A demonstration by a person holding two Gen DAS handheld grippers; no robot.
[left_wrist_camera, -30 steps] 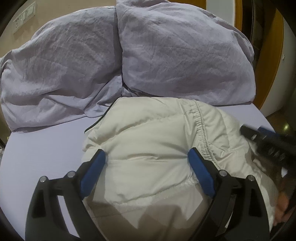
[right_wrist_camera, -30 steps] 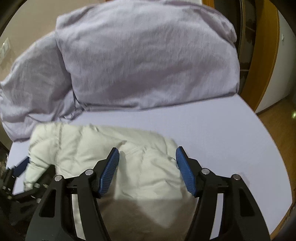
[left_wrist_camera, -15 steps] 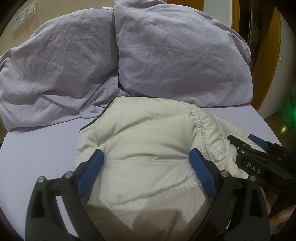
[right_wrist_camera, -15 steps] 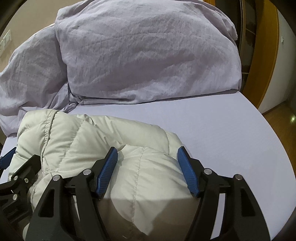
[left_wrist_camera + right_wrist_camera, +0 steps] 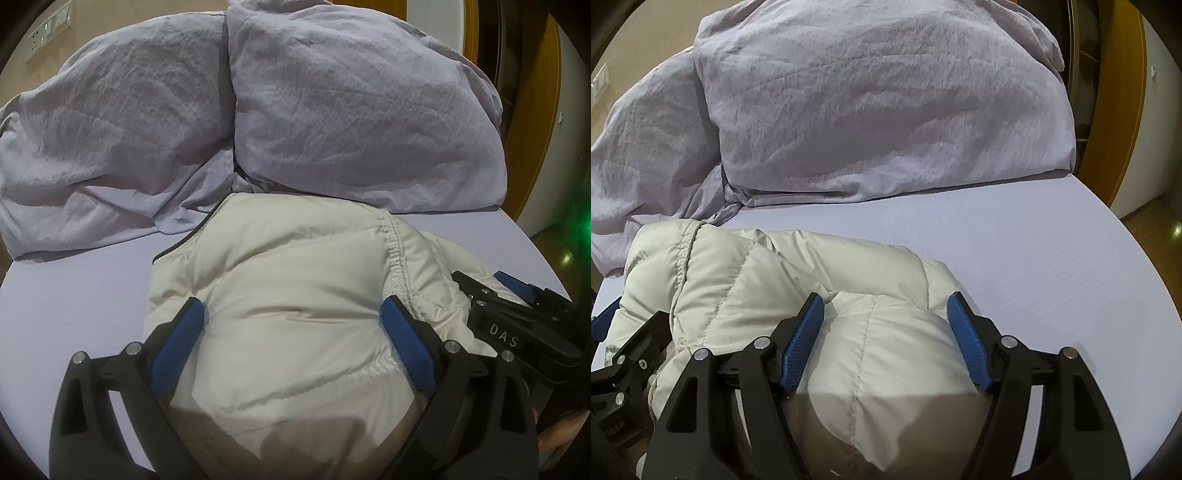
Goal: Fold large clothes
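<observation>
A cream quilted down jacket lies bunched on the lavender bed sheet, its far edge touching the nearer of two grey-lilac pillows (the second pillow sits to that one's left). All places here are taken from the jacket.

My left gripper stands over the jacket's near part with its blue-padded fingers spread wide — the puffy fabric bulges up between them, touching both pads, but I see no pinch.

My right gripper is over the jacket's right-hand lobe, its fingers likewise spread, one on each side of a rounded quilted bulge. In the left wrist view the same tool shows at the jacket's right edge, its black body marked "DAS".

Beyond the jacket to the right, bare sheet runs to the mattress edge, then an orange wooden door frame. A wall socket panel sits far left, above the pillows.
</observation>
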